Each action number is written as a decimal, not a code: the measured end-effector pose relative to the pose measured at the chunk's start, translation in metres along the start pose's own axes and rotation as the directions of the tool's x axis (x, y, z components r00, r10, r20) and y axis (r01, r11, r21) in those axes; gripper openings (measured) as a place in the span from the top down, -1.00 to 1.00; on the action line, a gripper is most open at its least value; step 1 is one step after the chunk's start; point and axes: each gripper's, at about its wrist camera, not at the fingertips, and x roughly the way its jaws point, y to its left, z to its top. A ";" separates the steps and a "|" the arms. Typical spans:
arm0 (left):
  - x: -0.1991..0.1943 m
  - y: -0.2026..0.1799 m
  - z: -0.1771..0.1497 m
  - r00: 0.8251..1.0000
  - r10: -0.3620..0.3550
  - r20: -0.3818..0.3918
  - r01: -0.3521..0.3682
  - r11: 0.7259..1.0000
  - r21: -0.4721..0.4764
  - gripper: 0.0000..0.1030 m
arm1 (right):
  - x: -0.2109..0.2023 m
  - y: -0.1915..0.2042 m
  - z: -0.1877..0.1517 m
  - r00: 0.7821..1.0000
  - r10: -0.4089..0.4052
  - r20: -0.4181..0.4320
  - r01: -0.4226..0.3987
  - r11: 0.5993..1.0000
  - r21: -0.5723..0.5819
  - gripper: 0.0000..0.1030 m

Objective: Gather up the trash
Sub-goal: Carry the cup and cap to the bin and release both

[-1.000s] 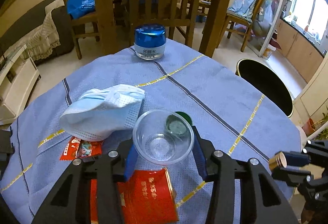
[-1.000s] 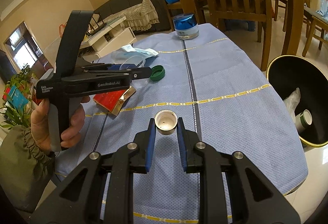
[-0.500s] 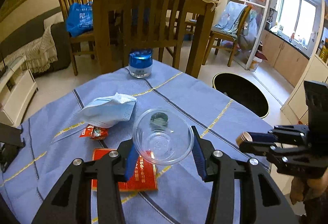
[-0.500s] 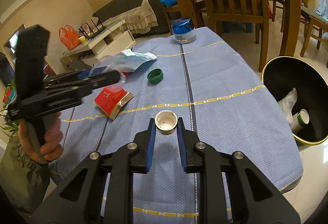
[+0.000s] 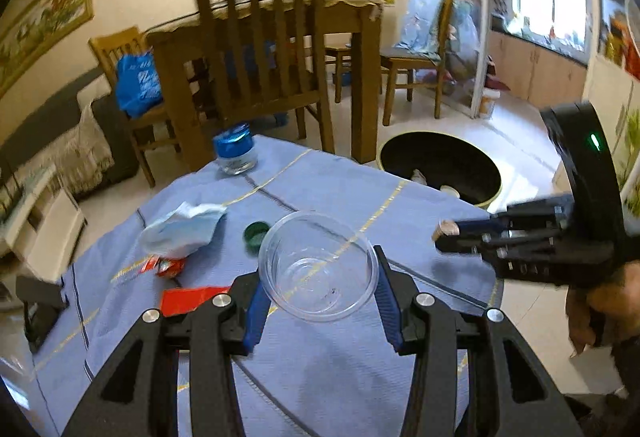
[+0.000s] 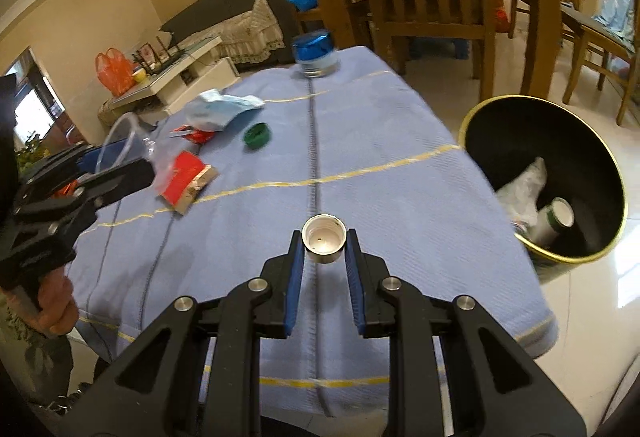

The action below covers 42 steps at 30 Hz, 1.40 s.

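1. My left gripper (image 5: 318, 279) is clamped on a clear plastic cup (image 5: 318, 271), its blue pads pressed against the cup's two sides; the cup hangs above the blue tablecloth (image 5: 340, 193), mouth toward the camera.
2. My right gripper (image 6: 324, 251) pinches a small metal cap (image 6: 324, 240) between its pads, open side facing the lens, held in the air over the near part of the cloth.
3. From the left wrist view, that right gripper sits off to my right, with the cap at its tip, held between the table edge and the bin.
4. On the cloth beyond the cup lie a red packet (image 6: 185, 177), a small red wrapper (image 5: 166, 266) and a crumpled face mask (image 6: 224, 110); the wrapper is partly tucked under the mask.
5. A green bottle cap (image 6: 257, 135) rests just right of the mask, apart from it.
6. At the far edge of the table stands a jar with a blue lid (image 6: 314, 55), upright.
7. On the floor right of the table is a black bin (image 6: 600, 157) with a gold rim, already holding crumpled plastic and a white cup.
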 end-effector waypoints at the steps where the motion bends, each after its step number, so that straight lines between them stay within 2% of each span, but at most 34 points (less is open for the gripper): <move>1: 0.002 -0.007 0.003 1.000 0.003 -0.001 -0.003 1.000 0.019 0.13 | -0.002 -0.005 0.000 1.000 -0.009 0.003 0.009 1.000 0.006 0.59; 3: 0.005 -0.016 0.007 1.000 -0.007 -0.001 0.007 0.999 0.038 0.13 | -0.008 -0.023 0.004 0.999 -0.032 0.013 0.032 0.999 0.031 0.59; 8: 0.017 -0.038 0.019 1.000 0.026 -0.003 -0.026 0.996 0.080 0.13 | -0.022 -0.057 0.017 0.995 -0.088 0.045 0.085 0.994 0.072 0.59; 15: 0.035 -0.053 0.031 0.998 0.053 -0.024 -0.050 0.993 0.110 0.13 | -0.041 -0.100 0.053 0.976 -0.189 0.109 0.177 0.978 0.108 0.59; 18: 0.041 -0.060 0.037 0.998 0.056 -0.030 -0.052 0.991 0.126 0.13 | -0.035 -0.121 0.068 0.968 -0.237 0.089 0.225 0.966 0.126 0.59; 19: 0.042 -0.063 0.038 0.998 0.054 -0.031 -0.050 0.990 0.129 0.13 | -0.030 -0.127 0.071 0.966 -0.252 0.067 0.241 0.961 0.131 0.51; 20: 0.043 -0.065 0.040 0.998 0.053 -0.031 -0.048 0.990 0.134 0.13 | -0.025 -0.136 0.073 0.963 -0.265 0.049 0.256 0.956 0.142 -0.02; 21: 0.045 -0.068 0.042 0.998 0.052 -0.033 -0.046 0.989 0.143 0.13 | -0.023 -0.142 0.073 0.960 -0.277 0.047 0.268 0.951 0.152 -0.32; 22: 0.046 -0.070 0.043 0.998 0.049 -0.035 -0.043 0.988 0.149 0.13 | -0.023 -0.147 0.073 0.956 -0.290 0.049 0.280 0.947 0.157 -0.53; 24: 0.052 -0.077 0.047 0.998 0.046 -0.044 -0.038 0.984 0.172 0.13 | -0.024 -0.155 0.069 0.955 -0.292 0.052 0.279 0.945 0.172 -0.45; 28: 0.066 -0.087 0.062 0.997 0.032 -0.070 -0.017 0.979 0.203 0.13 | -0.039 -0.174 0.056 0.952 -0.293 0.089 0.265 0.933 0.244 -0.45; 31: 0.078 -0.100 0.081 0.997 0.012 -0.081 0.006 0.975 0.221 0.13 | -0.057 -0.196 0.040 0.950 -0.293 0.110 0.242 0.910 0.337 -0.48; 36: 0.104 -0.123 0.117 0.995 -0.012 -0.097 0.034 0.972 0.231 0.13 | -0.080 -0.228 0.020 0.943 -0.310 0.121 0.233 0.875 0.423 -0.48; 42: 0.127 -0.151 0.150 0.996 0.013 -0.092 0.013 0.959 0.282 0.10 | -0.086 -0.252 0.001 0.940 -0.326 0.102 0.243 0.848 0.471 -0.48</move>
